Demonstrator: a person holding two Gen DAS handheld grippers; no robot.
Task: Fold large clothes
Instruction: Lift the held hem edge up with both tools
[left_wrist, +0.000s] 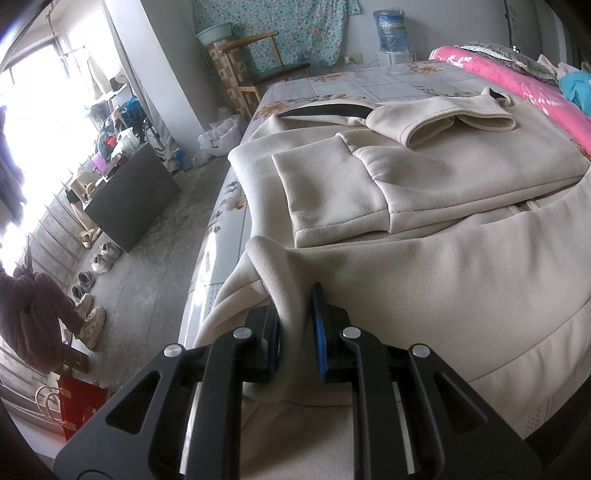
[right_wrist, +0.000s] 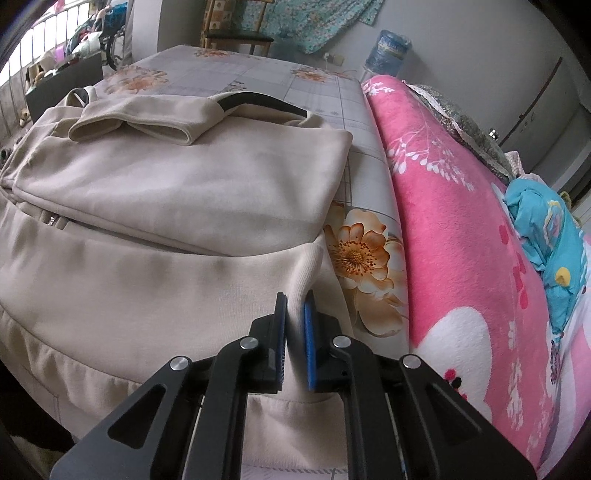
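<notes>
— Where's that beige jacket (left_wrist: 424, 206) got to, then?

— Spread across the bed (left_wrist: 369, 83), filling the middle of both wrist views. I'd say it's well along: both sleeves (left_wrist: 439, 123) are folded in over the body, cuffs meeting up near twelve o'clock, and the zipper (left_wrist: 524, 207) runs across the middle.

— And what's left?

— The lengthwise fold, by my guess. The near ribbed hem is gathered up at six o'clock. The left gripper (left_wrist: 295, 332) pinches one corner of it, cloth bunched thick between the blue pads. The right gripper (right_wrist: 294, 332) is pressed together on the other corner, a thin ridge of rib squeezed between its pads.

— What's the cloth like?

— Soft fleece, matte, holds rounded creases; the hem is finely ribbed and stretchy. A dark lining shows at the collar (right_wrist: 258, 101).

— Around it?

— Smooth floral sheet under it; at three o'clock of the right view, a plush pink blanket (right_wrist: 461, 258).
</notes>
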